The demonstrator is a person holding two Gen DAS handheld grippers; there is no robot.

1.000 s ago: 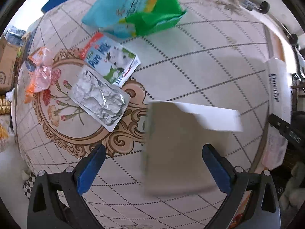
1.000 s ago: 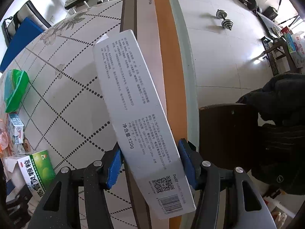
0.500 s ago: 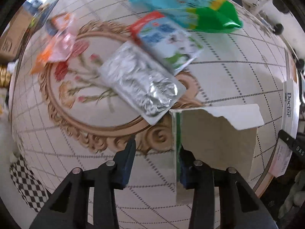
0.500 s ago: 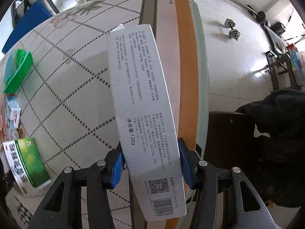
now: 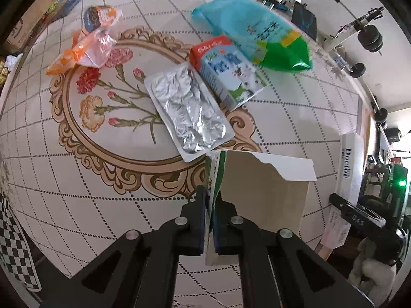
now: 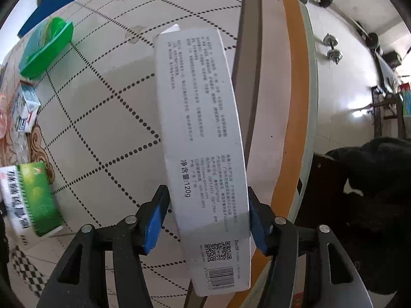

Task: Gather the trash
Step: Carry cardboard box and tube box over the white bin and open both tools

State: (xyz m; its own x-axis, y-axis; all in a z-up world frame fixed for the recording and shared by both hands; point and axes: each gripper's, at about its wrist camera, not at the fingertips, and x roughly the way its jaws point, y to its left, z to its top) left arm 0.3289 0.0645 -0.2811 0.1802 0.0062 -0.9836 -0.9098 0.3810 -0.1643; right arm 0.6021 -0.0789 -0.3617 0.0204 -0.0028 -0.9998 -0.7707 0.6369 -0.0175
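Here left tongs [image 5: 210,227] pinch torn carton [image 5: 259,200]; right tongs [image 6: 206,220] clamp white box [image 6: 203,138].

Bare tabletop [image 5: 295,118] lies right of the milk carton [image 5: 226,69] and foil pack [image 5: 187,110].

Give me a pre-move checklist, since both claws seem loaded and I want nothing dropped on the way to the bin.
1. Left claw shut on the torn box: ok, pinching one thin wall.
2. Right claw shut on the long carton: ok, gripped across its width.
3. Long carton balanced: cannot tell, most of its length sticks out ahead of the fingers.
4. Torn box lifted off the table: cannot tell.
5. Trash left: not ok, foil pack, milk carton, green bag and orange wrapper remain.
6. Bin located: cannot tell, none in view.
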